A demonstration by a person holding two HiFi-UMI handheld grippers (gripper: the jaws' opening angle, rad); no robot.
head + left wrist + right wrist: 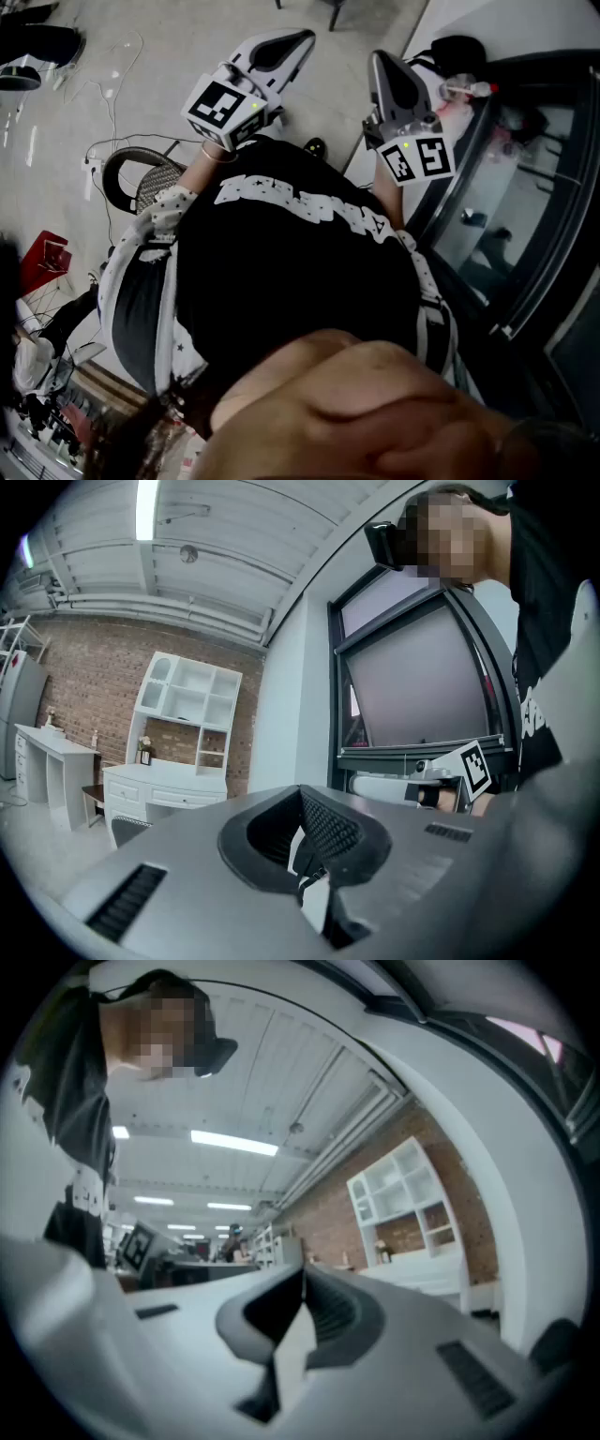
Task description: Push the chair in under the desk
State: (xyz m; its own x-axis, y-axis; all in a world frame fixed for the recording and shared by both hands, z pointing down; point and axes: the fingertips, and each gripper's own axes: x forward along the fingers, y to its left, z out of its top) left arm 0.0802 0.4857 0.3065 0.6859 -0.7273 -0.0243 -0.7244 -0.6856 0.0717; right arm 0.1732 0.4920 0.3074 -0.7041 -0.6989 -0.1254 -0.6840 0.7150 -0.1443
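You hold both grippers raised in front of your chest with the jaws pressed together on nothing. The left gripper (298, 39) and right gripper (378, 58) look parked rather than working. The mesh-backed chair (141, 183) sits below and to the left of the left gripper, untouched. A white desk (159, 794) shows beyond its closed tips, so the push likely hasn't begun.
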